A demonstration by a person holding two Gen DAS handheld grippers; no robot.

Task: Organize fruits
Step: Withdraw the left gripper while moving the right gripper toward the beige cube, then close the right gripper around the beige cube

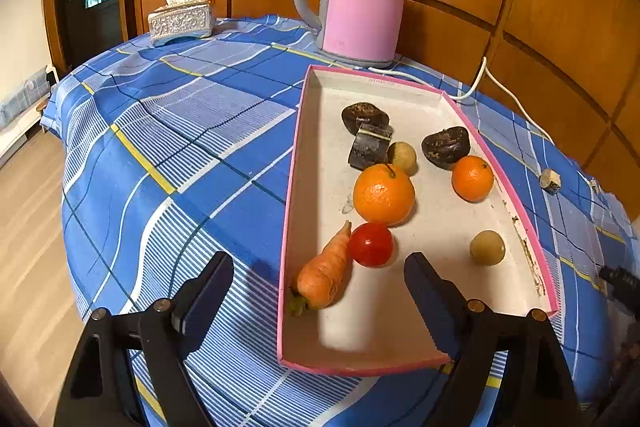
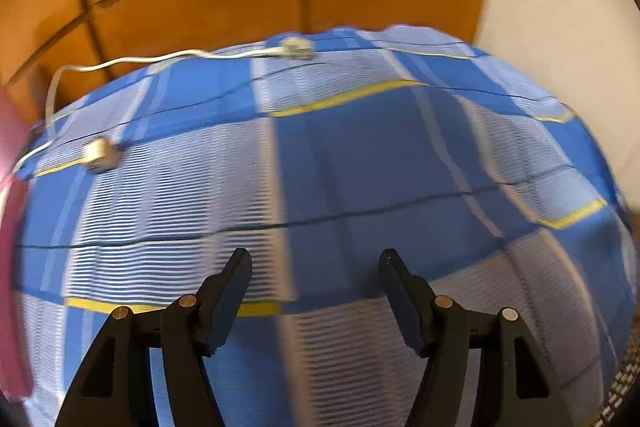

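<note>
On blue checked tablecloth: pink-rimmed tray, near right corner cut behind left gripper finger. Right view motion-blurred; tray only pink smear at 9 o'clock edge. Dark lumps at tray's 12 o'clock hard to identify.

Tray holds: carrot at 7 o'clock touching red tomato; large orange centre; small orange at 2 o'clock; two pale round fruits.

Left gripper jaws wide apart, empty, straddling carrot end. Right gripper jaws parted, empty, over bare cloth.
</note>
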